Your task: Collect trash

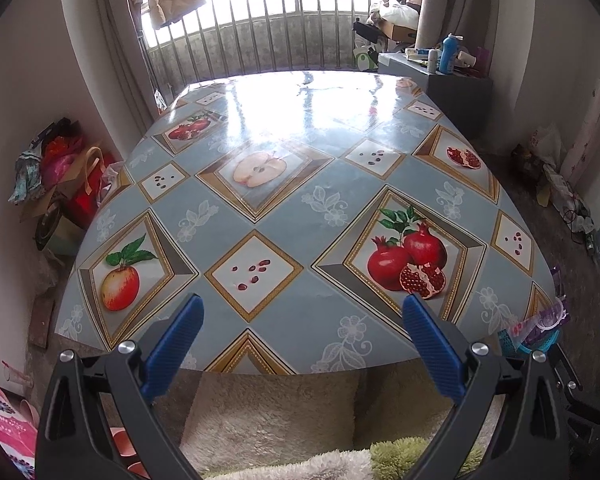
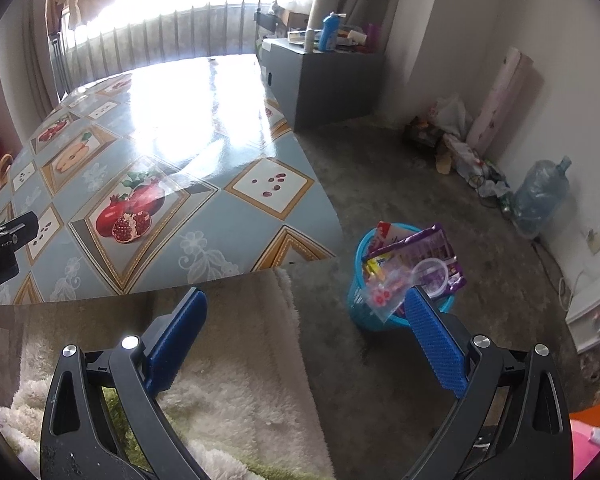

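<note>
Left gripper [image 1: 302, 312]: fingers spread, empty, table [image 1: 300, 216] ahead. Right gripper [image 2: 306, 306]: fingers spread, empty; trash-filled blue basket [image 2: 366, 312] just beyond its right finger [image 2: 434, 344].

Glossy tablecloth [image 1: 300, 208], plastic basket [image 2: 364, 312]

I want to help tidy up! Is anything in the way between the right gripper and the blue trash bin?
Nothing visible. The right gripper hangs open above bare floor, with the bin just beyond its right finger.
</note>
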Available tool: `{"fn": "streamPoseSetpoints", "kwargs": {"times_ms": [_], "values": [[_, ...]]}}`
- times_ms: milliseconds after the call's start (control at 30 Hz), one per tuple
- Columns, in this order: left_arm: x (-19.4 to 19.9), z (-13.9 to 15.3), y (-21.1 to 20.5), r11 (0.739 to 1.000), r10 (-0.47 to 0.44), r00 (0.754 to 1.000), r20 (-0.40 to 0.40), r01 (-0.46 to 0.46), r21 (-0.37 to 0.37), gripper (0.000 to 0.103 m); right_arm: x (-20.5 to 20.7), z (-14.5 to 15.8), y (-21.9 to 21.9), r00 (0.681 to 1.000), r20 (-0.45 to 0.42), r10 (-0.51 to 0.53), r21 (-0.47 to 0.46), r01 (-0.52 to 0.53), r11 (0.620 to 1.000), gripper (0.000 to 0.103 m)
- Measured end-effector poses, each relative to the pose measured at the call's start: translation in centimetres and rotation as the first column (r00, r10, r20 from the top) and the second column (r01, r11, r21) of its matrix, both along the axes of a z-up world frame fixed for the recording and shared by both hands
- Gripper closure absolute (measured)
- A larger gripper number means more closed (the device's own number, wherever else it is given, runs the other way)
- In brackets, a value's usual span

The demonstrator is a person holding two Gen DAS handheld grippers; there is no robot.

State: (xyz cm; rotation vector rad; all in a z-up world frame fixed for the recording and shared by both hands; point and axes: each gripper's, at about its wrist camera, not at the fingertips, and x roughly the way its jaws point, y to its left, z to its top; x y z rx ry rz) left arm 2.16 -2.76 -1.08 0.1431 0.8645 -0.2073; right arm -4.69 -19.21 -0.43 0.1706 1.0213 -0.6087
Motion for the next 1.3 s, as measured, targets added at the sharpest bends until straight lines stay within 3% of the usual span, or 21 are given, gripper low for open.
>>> {"fn": "streamPoseSetpoints", "kwargs": {"times_ms": [633,1300], "values": [[-0.2,0.1,0.2,1.0,-0.002,1.0,-0.004,0.002,0.006,0.006,0.0,-0.1,0.3,1.0,-0.001,0.005,0.004,-0.005,1.0,0.008],[-0.8,0.1,-1.1,0.997,-0.078,0.997,0.008,0.078,0.007,0.006,-0.2,-0.1,-0.7,1.0,0.004,-0.029,-0.011,0.029,1.0,0.008]]}}
